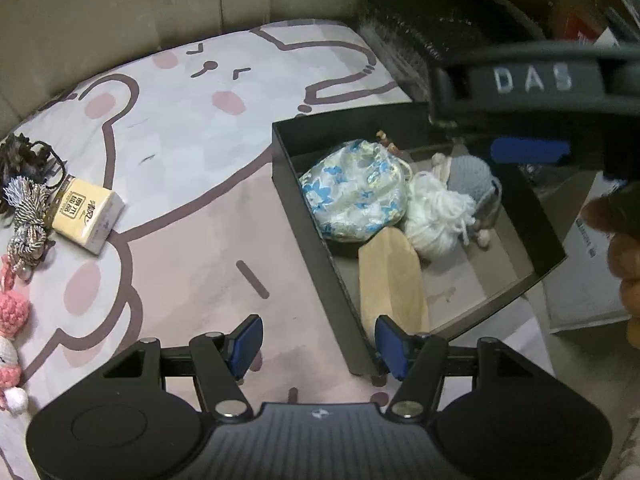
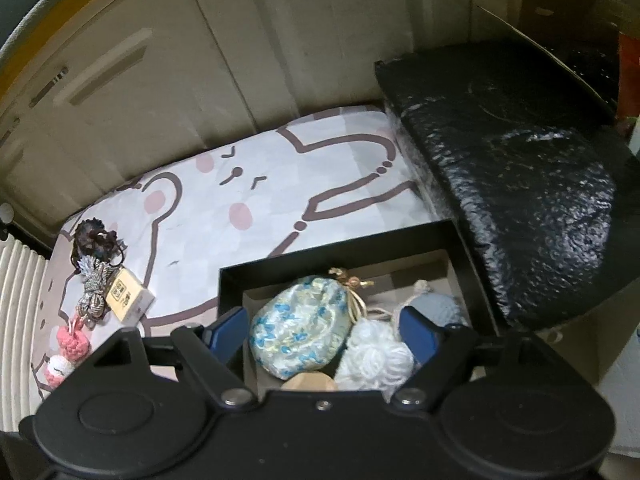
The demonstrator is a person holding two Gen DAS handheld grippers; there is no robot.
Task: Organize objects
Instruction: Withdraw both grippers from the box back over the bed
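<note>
A black open box (image 1: 308,216) (image 2: 232,280) sits on a bear-print mat. Inside lie a blue-flowered pouch (image 1: 352,192) (image 2: 300,332), white yarn (image 1: 436,212) (image 2: 376,356), a grey knitted ball (image 1: 470,178) (image 2: 440,306) and a tan wooden piece (image 1: 390,280) (image 2: 308,382). My left gripper (image 1: 320,344) is open and empty at the box's near corner. My right gripper (image 2: 324,332) is open and empty, hovering above the box over the pouch; its body also shows in the left wrist view (image 1: 532,80). A tissue pack (image 1: 86,212) (image 2: 128,294), tassels and knitted toys lie on the mat's left.
A black foam-wrapped block (image 2: 512,176) (image 1: 420,28) stands behind the box on the right. A dark scrunchie (image 1: 20,156) (image 2: 94,238), a silver tassel (image 1: 26,208) (image 2: 94,284) and pink knitted toys (image 1: 14,312) (image 2: 72,340) lie at the mat's left edge. Cream cabinets (image 2: 200,60) rise behind.
</note>
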